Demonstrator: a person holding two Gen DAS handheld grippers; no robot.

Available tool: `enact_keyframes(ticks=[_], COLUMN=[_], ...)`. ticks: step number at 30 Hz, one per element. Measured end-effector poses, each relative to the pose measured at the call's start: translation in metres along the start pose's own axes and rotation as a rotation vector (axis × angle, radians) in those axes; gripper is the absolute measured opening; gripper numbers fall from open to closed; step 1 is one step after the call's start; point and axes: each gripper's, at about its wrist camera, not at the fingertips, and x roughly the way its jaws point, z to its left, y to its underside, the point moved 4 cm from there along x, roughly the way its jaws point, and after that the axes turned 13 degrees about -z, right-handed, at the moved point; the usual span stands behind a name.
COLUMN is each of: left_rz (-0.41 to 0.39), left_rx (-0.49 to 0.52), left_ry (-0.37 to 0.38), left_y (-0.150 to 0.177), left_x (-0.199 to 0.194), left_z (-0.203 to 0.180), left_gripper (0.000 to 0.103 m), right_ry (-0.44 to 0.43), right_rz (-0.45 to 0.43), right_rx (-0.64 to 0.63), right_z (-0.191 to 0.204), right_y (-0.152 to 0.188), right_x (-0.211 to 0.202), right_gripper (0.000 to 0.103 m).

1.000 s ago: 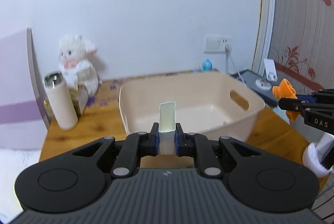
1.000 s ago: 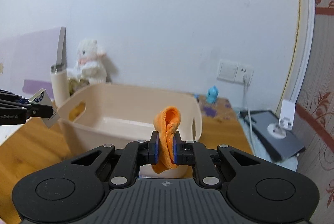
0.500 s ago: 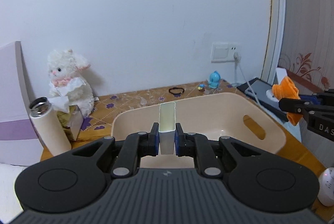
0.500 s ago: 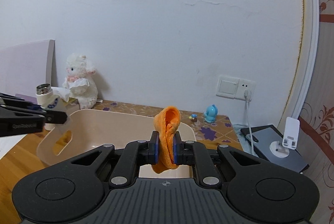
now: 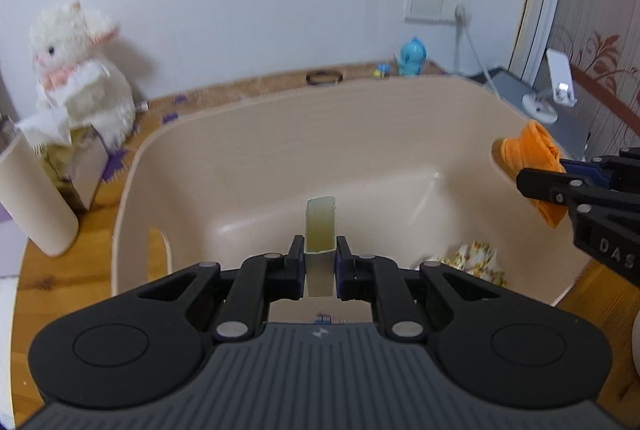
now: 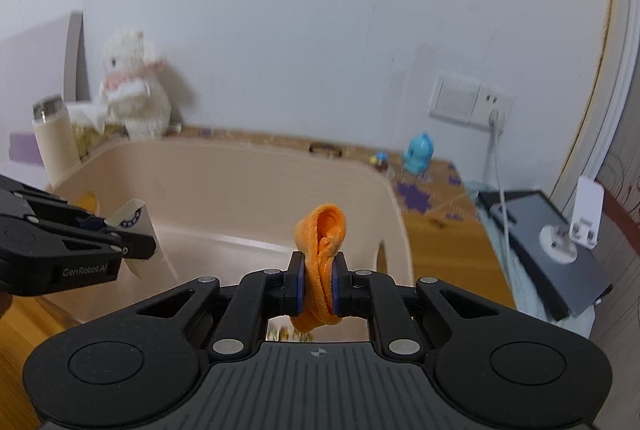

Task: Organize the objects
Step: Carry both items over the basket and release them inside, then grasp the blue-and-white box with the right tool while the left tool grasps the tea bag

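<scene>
left gripper (image 5: pixel 320 262) clenched on small white carton (image 5: pixel 320 230), over beige bin (image 5: pixel 280 117) centre; right gripper (image 6: pixel 319 286) clamped on orange cloth (image 6: pixel 322 230) at 3 o'clock rim. risk: dropping early, cloth snagging rim, falling outside.

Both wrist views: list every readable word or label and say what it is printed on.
"GenRobot.AI": side of the left tongs, seen in the right wrist view.
"DAS": right tongs, cut off by the frame edge.
Round blue print on the small carton: too blurred to read.
Blue marks below the carton: unreadable.
</scene>
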Motion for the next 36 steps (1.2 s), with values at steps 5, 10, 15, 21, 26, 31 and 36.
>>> enact_keyframes(ticks=[5,10,15,21,26,31,36], left_rz=[0.035,0.024,-0.038,-0.080,-0.097,-0.110,-0.101], left_rx=[-0.008,-0.017,-0.029,-0.032,-0.039,-0.049,-0.028], left_ry=[-0.010,-0.005,-0.031,-0.051,-0.068,-0.084,-0.075], left_y=[0.007,0.004,-0.005,-0.009,-0.005,0.004,0.021], left_x=[0.007,-0.001,-0.024,-0.058,-0.085,-0.108,-0.125], left_z=[0.000,0.000,-0.001,0.001,0.004,0.008,0.004], left_gripper=[0.016,0.036,0.074,0.082,0.086,0.089,0.089], right_ry=[0.007,0.010,0.012,0.026,0.020,0.018,0.017], right_rz=[0.054,0.049,-0.011,-0.068,-0.096,-0.094,-0.067], right_rx=[-0.013,-0.021,-0.019,-0.033,-0.036,-0.053,-0.076], right_z=[0.003,0.003,-0.001,-0.001,0.001,0.007,0.012], right_y=[0.014,0.016,0.005,-0.006,-0.009,0.000,0.019], right_x=[0.013,0.010,-0.012,-0.049,-0.077,-0.095,-0.107], right_gripper=[0.014,0.041,0.064,0.079,0.090,0.090,0.096])
